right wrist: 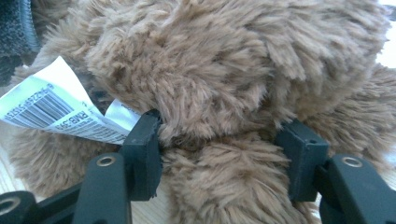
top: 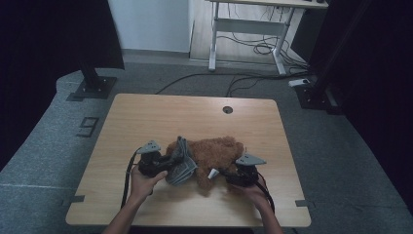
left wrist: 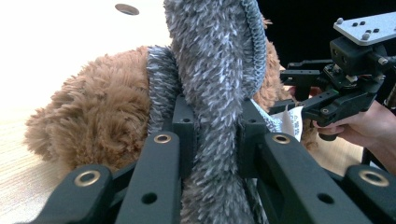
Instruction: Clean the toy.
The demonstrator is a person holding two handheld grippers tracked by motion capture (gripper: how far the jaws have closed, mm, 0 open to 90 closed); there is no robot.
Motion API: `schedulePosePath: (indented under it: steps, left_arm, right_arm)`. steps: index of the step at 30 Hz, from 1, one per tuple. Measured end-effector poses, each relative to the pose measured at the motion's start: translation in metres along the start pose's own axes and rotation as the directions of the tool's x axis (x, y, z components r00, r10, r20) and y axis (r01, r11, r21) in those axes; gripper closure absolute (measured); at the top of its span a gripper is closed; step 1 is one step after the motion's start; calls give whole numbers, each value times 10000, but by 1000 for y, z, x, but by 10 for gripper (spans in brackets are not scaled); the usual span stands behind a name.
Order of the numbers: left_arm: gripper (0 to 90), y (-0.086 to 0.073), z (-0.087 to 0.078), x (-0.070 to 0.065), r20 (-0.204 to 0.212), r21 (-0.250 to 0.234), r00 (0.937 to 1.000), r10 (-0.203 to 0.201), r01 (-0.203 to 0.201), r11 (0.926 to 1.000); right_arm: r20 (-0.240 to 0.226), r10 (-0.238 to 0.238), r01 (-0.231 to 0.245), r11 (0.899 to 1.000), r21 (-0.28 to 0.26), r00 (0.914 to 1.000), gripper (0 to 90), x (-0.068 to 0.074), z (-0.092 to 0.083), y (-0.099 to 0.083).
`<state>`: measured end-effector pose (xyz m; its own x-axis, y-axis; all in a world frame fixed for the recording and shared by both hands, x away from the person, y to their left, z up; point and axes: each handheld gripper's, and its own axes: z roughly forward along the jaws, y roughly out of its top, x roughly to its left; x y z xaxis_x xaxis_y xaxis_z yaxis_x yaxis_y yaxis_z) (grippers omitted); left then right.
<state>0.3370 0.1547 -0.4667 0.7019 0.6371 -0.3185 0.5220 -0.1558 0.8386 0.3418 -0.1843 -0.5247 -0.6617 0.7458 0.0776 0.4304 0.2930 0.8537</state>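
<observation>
A brown plush toy [top: 216,151] lies on the wooden table [top: 146,117] with a grey fuzzy cloth [top: 181,165] at its left end. My left gripper [top: 171,163] is shut on that cloth; in the left gripper view the grey cloth [left wrist: 210,56] rises between the pads [left wrist: 184,126], with the brown plush toy [left wrist: 93,116] behind. My right gripper [right wrist: 219,149] has a brown limb of the plush toy [right wrist: 224,60] between its jaws, and both pads press into the fur. A white barcode tag [right wrist: 51,109] hangs beside its left jaw.
The table has a round hole [top: 227,109] near its far edge. Both forearms come in at the near edge. Beyond the table, a white desk frame [top: 253,24], floor cables [top: 204,78] and black stand feet [top: 92,87] sit on grey carpet.
</observation>
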Motion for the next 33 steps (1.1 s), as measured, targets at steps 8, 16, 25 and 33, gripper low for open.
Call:
schedulePosePath:
  steps: [8, 16, 25, 33]
  left_arm:
    - [749, 18, 8, -30, 43, -181, 9962, 871, -870, 9960]
    - [746, 55, 86, -80, 788, 846, 9842, 1583, -1648, 9827]
    - [747, 38, 118, -75, 598, 1248, 9911, 1192, -1259, 9842]
    - [746, 32, 54, -33, -510, 472, 9958, 767, -743, 9961]
  right_arm:
    - [-11, -176, 176, 9990, 421, 9998, 413, -3, -2, -10]
    - [43, -542, 540, 9981, 292, 9985, 536, -4, -2, -11]
    - [-112, -752, 754, 9969, 231, 9971, 579, -7, -3, -15]
    - [-158, -685, 688, 9975, 180, 9975, 588, -10, -4, -17]
